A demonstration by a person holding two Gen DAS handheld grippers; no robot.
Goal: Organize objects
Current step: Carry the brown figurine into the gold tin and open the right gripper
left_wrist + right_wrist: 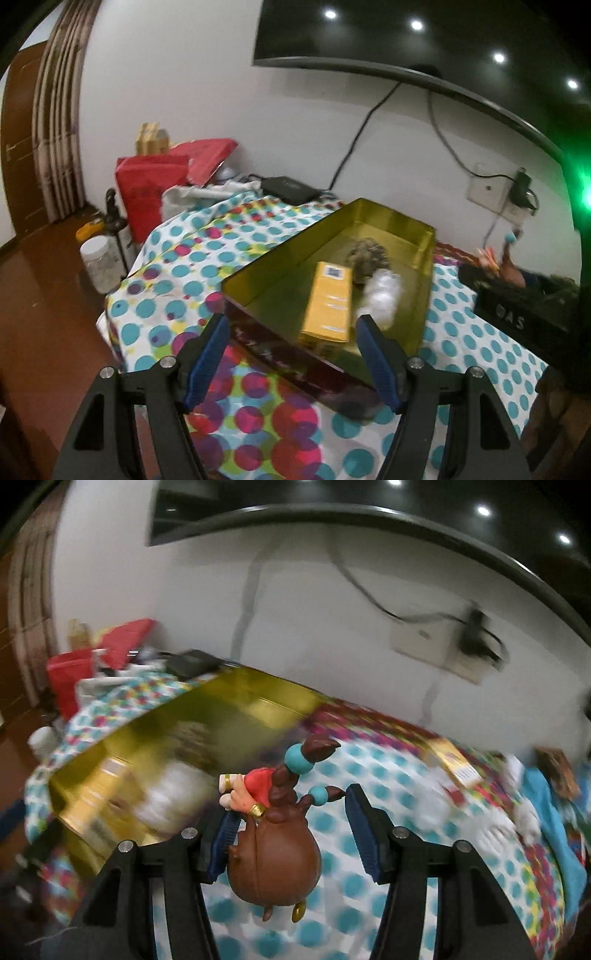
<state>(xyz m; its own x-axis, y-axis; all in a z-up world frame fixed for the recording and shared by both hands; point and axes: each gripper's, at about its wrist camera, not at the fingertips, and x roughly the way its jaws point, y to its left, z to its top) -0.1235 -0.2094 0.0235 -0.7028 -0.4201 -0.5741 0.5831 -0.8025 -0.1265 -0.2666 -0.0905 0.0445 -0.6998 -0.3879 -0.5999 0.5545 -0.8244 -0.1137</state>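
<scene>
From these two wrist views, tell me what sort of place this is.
Probably a room in a home, perhaps a bedroom or living room: a black wall-mounted television, a table or bed under a dotted multicoloured cloth, and a brown wooden door beside a striped curtain.

Gold tin point(391, 218), shiny gold inside, dark maroon outer wall. In it: yellow box point(330, 302), white fluffy thing point(382, 295), grey-brown ball point(364, 260). Tablecloth point(177, 273) white with teal, magenta and purple dots. Figurine point(275, 853) brown, red top, teal beads. Gripper pads point(207, 362) blue, frames black. Red bags point(151, 184) at table's far corner.
</scene>
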